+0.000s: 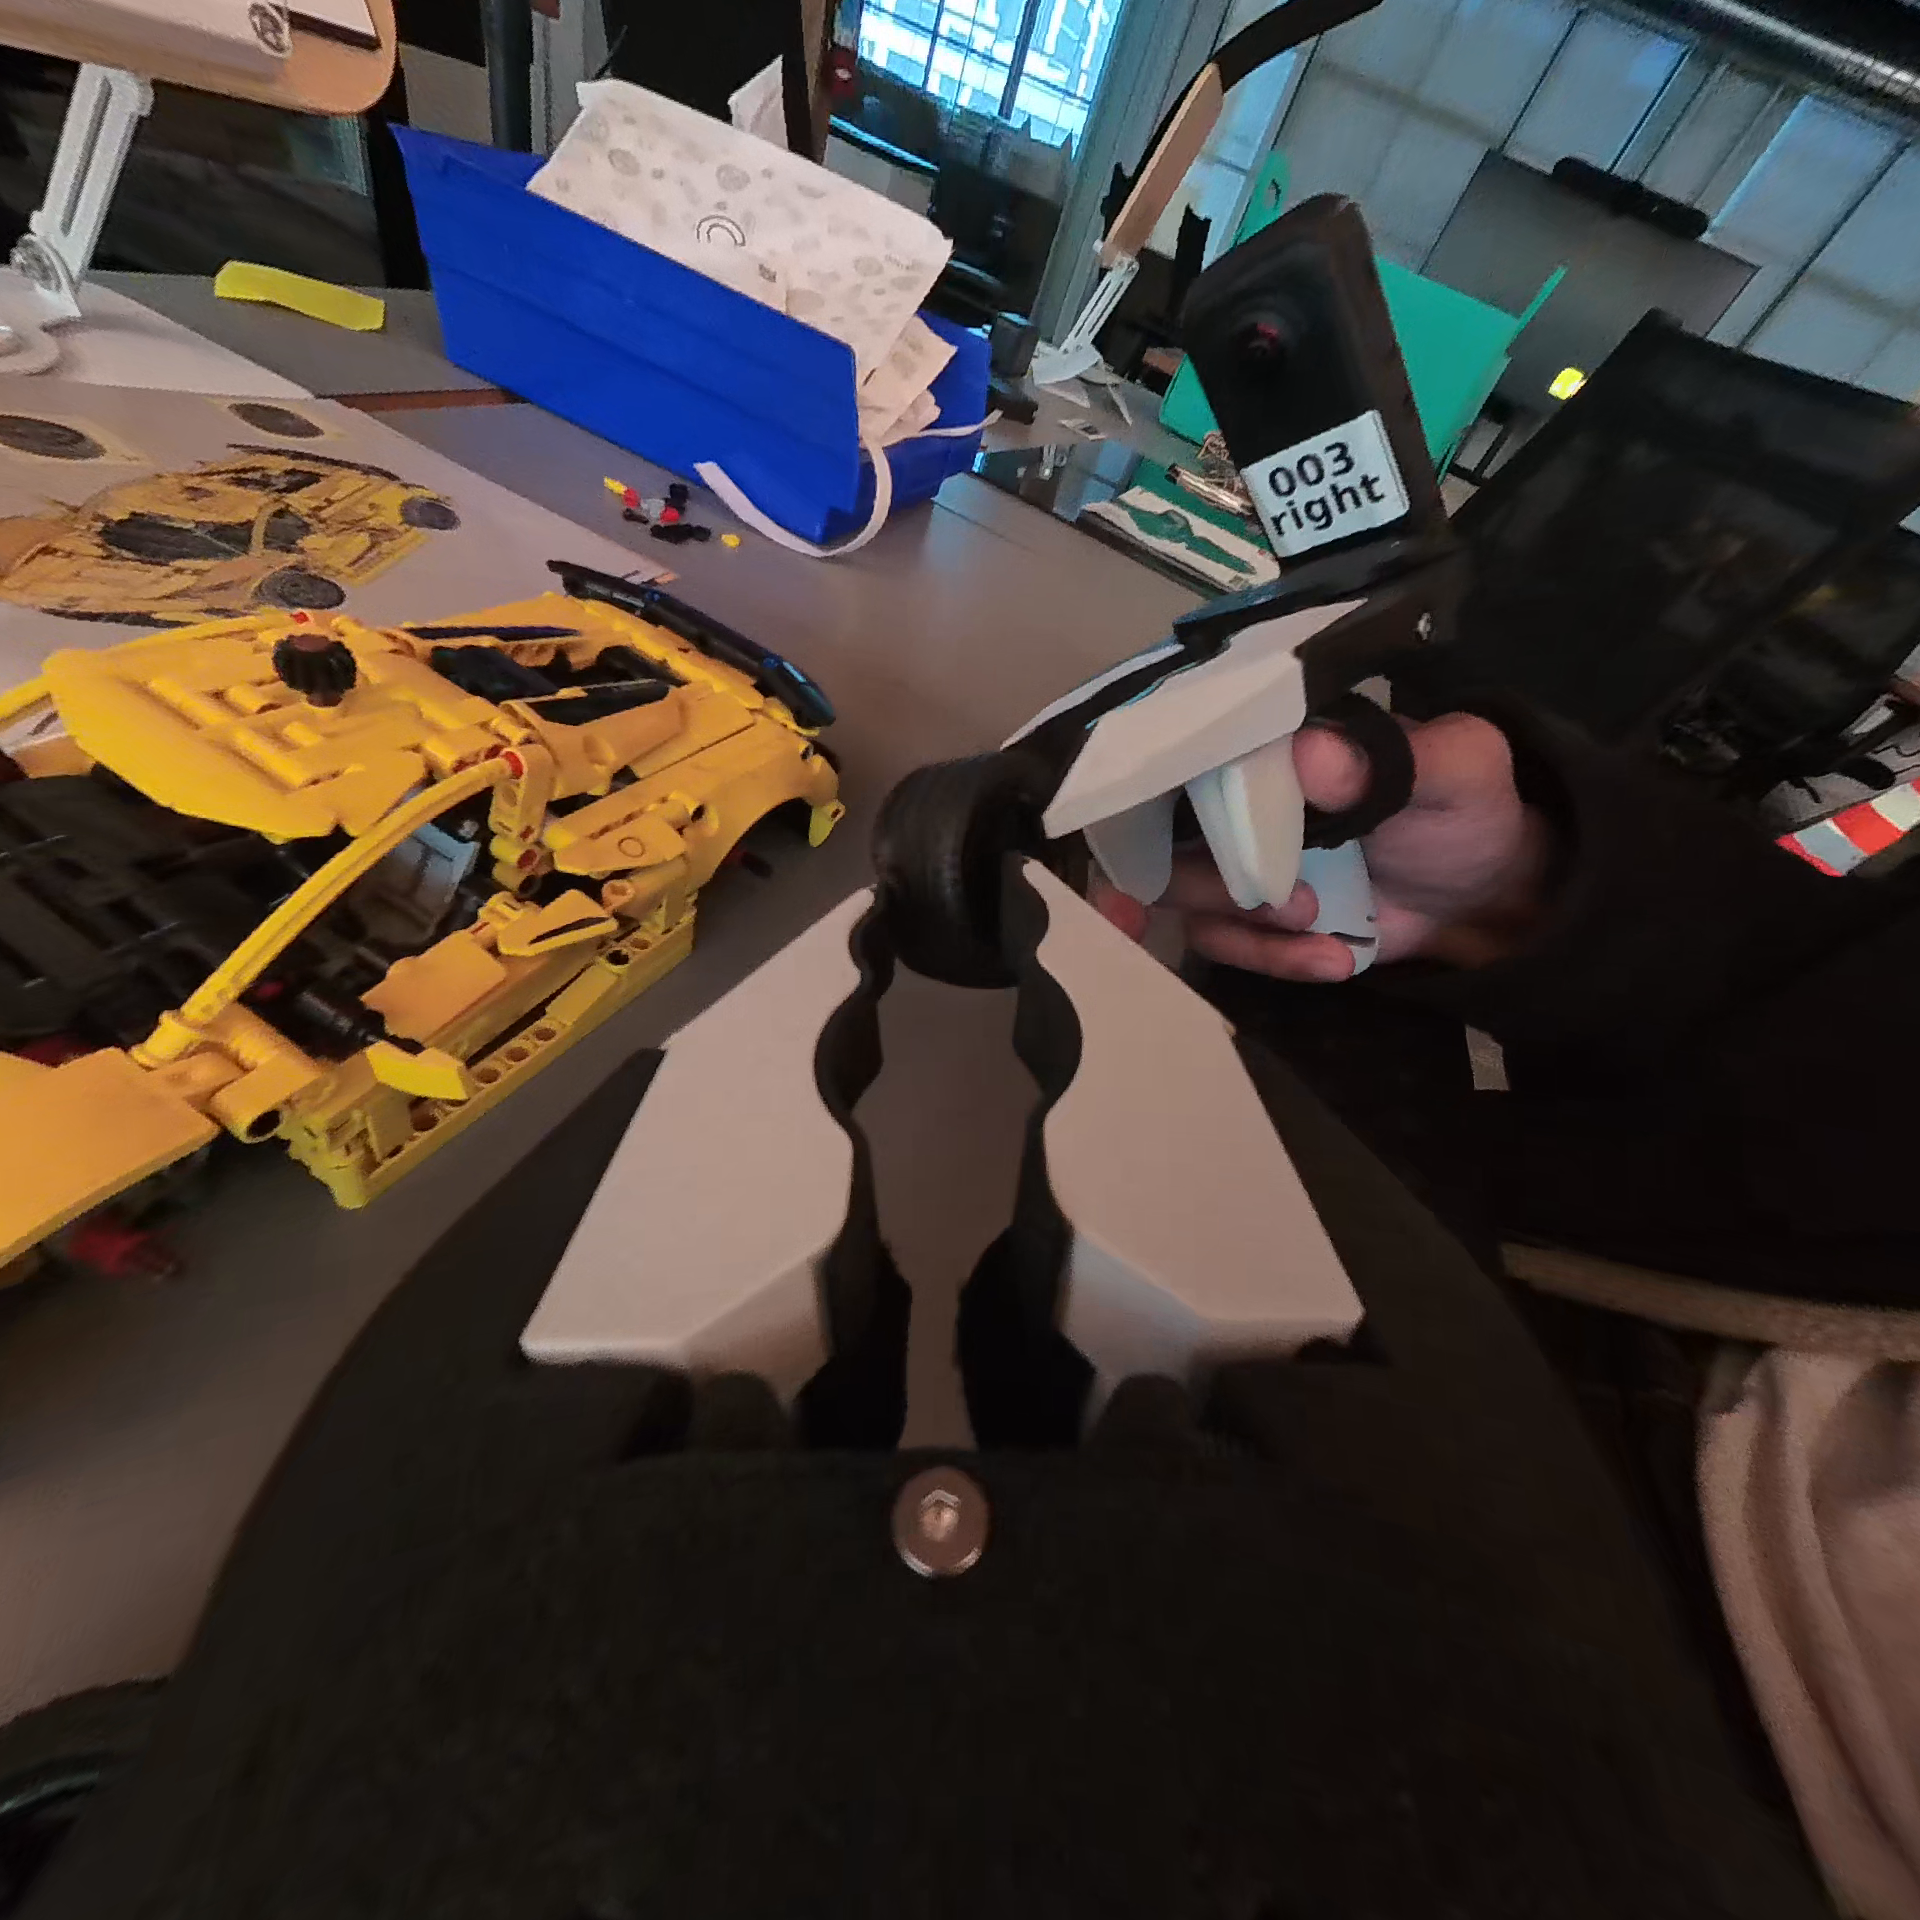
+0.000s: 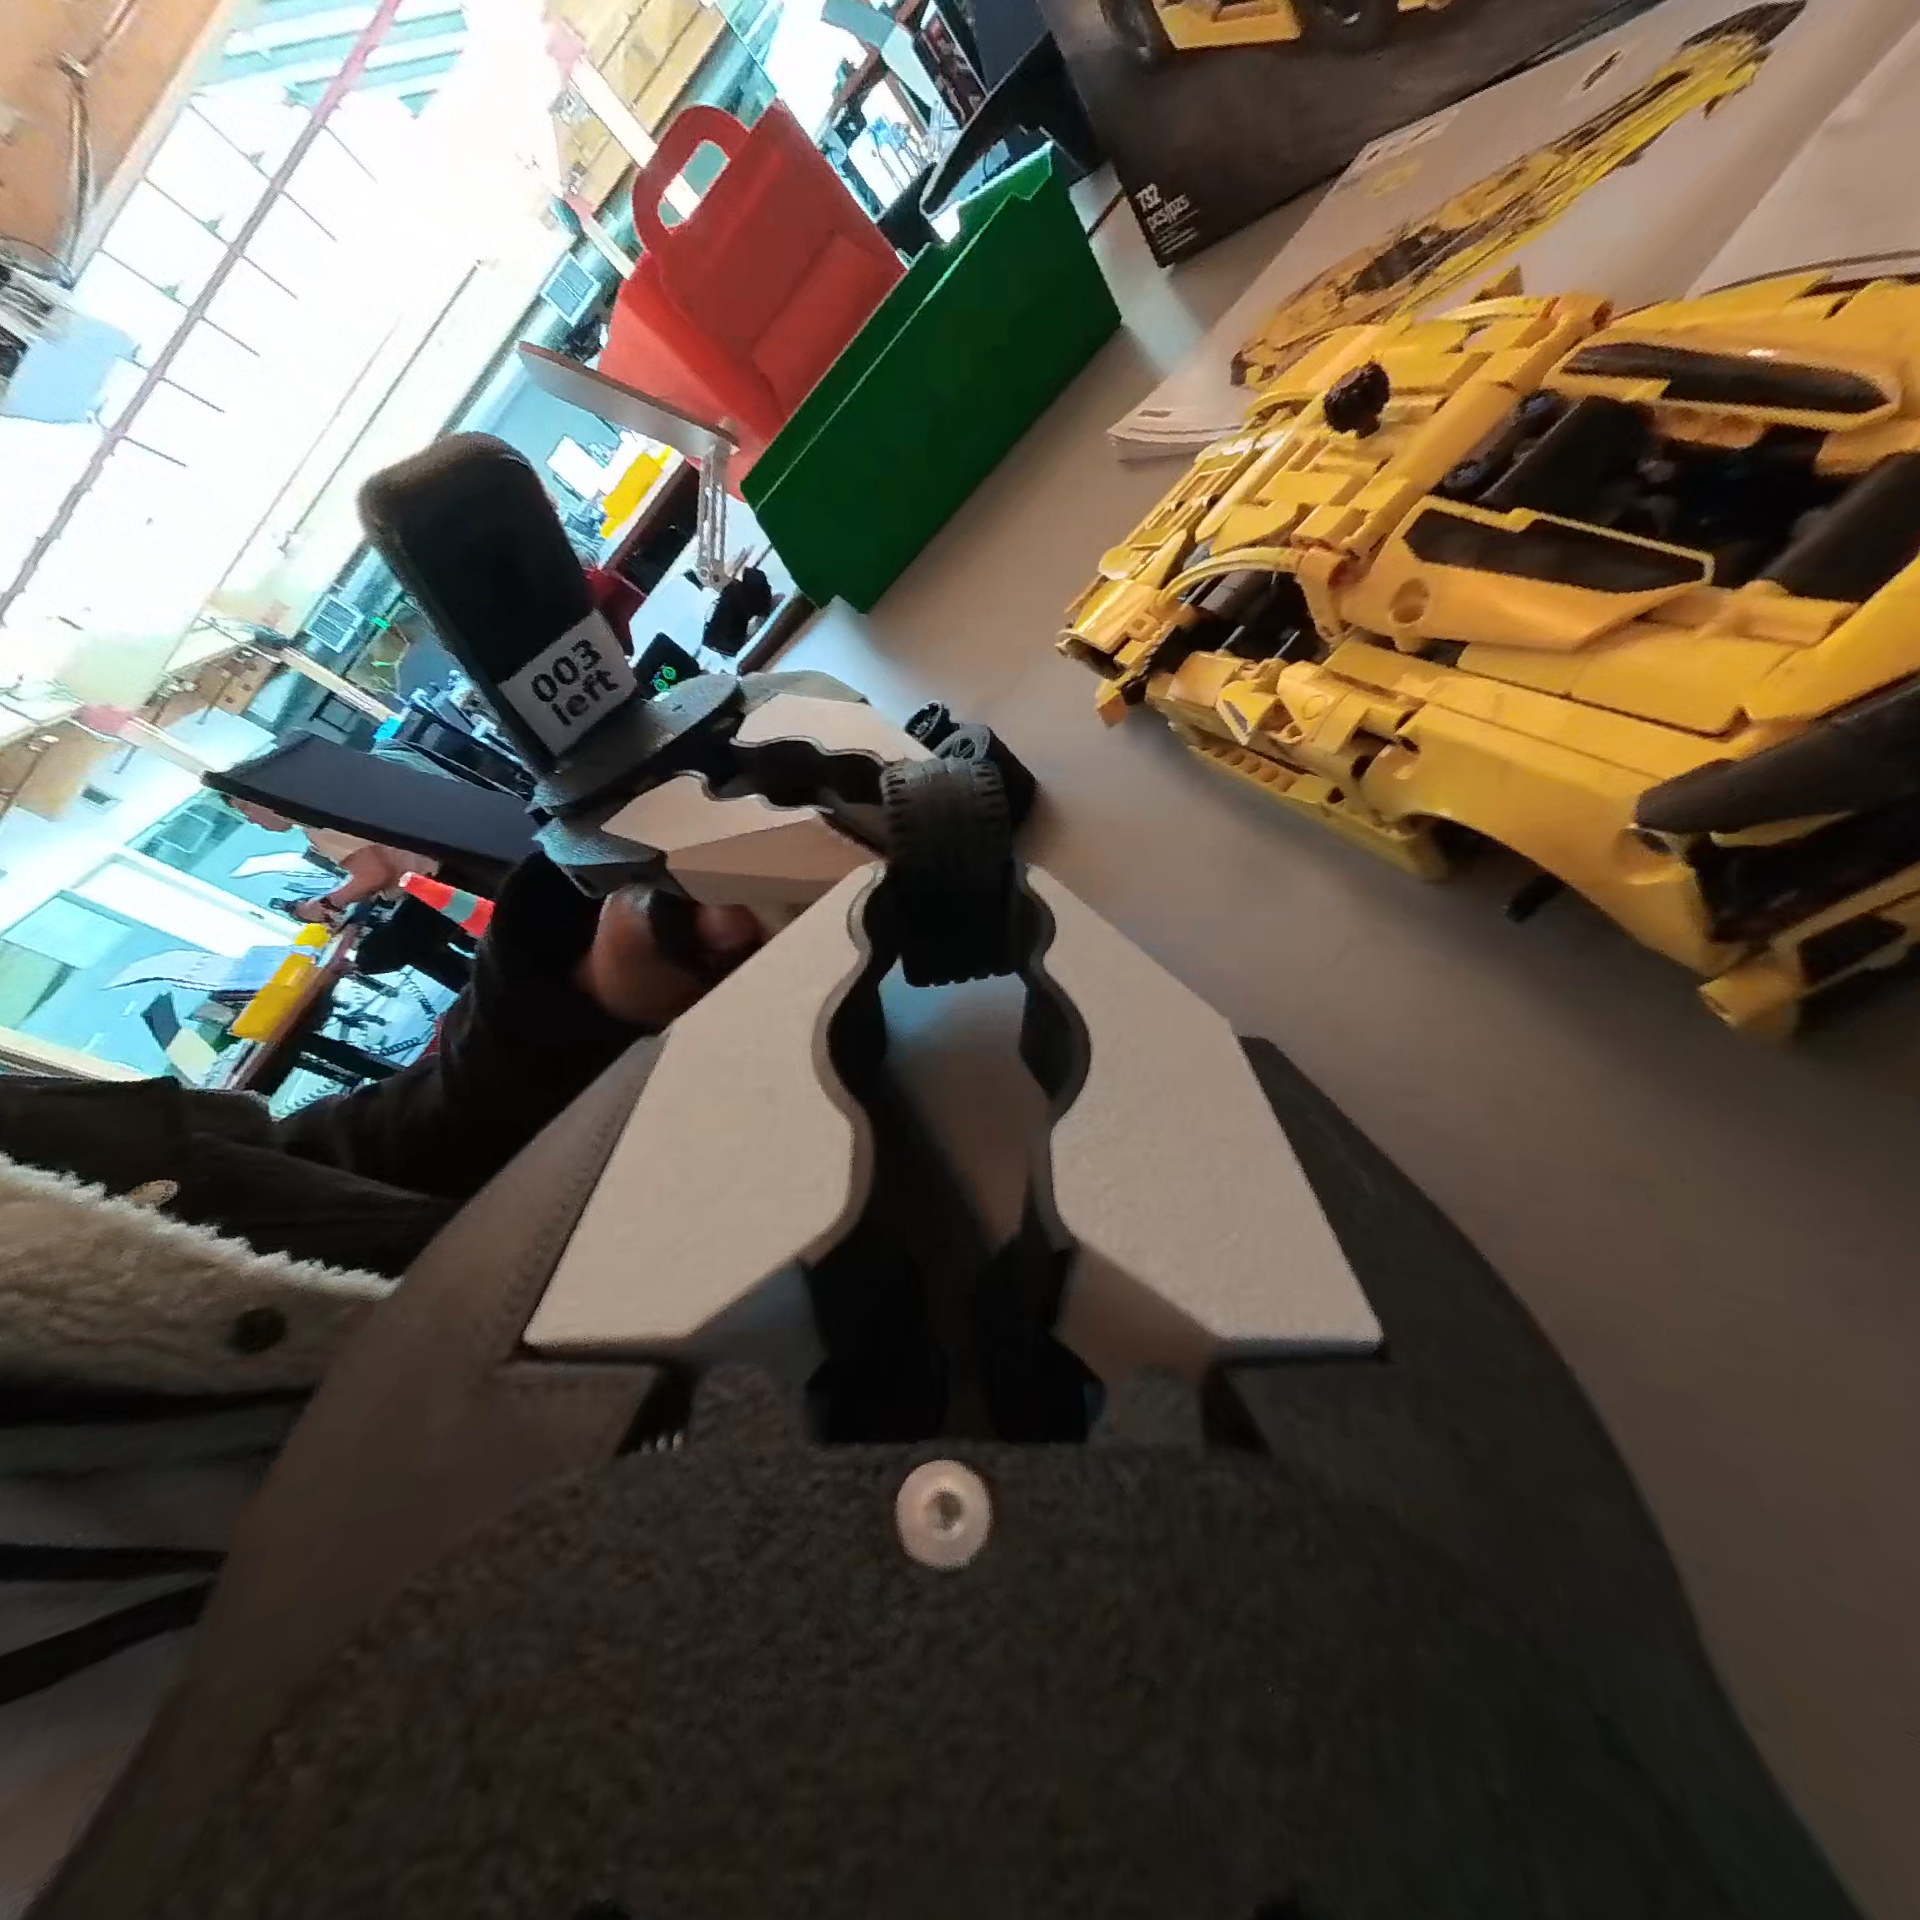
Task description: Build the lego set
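Observation:
A black rubber tyre [image 1: 940, 883] is held above the grey table between both grippers. My left gripper [image 1: 948, 914] is shut on it from below in the left wrist view. My right gripper [image 1: 1023, 821] comes in from the right and is shut on the same tyre, with a hand on its handle. In the right wrist view the tyre [image 2: 951, 883] sits between my right gripper [image 2: 951, 920] tips, and the left gripper [image 2: 883, 800] clamps its upper part. The yellow Lego car [image 1: 416, 831] lies on the table to the left without wheels; it also shows in the right wrist view [image 2: 1507, 644].
An open instruction booklet [image 1: 208, 520] lies behind the car. A blue bin [image 1: 644, 343] holds paper bags, with small loose parts [image 1: 665, 509] in front of it. A green bin [image 2: 935, 405], a red bin [image 2: 748, 270] and more black wheels [image 2: 961, 740] are on the table. Only a small space, under 4 cm, lies between the two pairs of fingers.

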Demonstrator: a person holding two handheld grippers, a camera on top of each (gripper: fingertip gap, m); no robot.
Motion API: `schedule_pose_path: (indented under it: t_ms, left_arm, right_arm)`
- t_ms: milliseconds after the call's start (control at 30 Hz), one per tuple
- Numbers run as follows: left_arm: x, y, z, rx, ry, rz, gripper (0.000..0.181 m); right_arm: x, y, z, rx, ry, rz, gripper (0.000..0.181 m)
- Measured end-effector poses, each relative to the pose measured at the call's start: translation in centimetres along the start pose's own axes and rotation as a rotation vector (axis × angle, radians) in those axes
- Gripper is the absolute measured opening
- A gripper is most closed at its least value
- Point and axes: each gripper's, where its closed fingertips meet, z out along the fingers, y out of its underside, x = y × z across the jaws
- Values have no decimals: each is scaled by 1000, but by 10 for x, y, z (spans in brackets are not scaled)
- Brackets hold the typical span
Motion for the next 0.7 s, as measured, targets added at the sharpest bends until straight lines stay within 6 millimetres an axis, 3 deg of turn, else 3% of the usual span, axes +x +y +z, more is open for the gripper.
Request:
schedule_pose_path:
  t_ms: [233,467,567,700]
  left_arm:
    - [17,-19,-7,123,184,-118,25]
    - [22,-21,-10,138,288,-227,24]
    - [13,-17,-9,116,265,-291,23]
    - [3,-18,-11,131,241,-339,23]
  right_arm:
    - [-23,-6,-8,8,-235,148,19]
    - [-30,-6,-10,-3,-307,189,18]
    - [-20,-6,-4,19,-198,78,20]
    - [-13,-11,0,105,-66,-198,26]
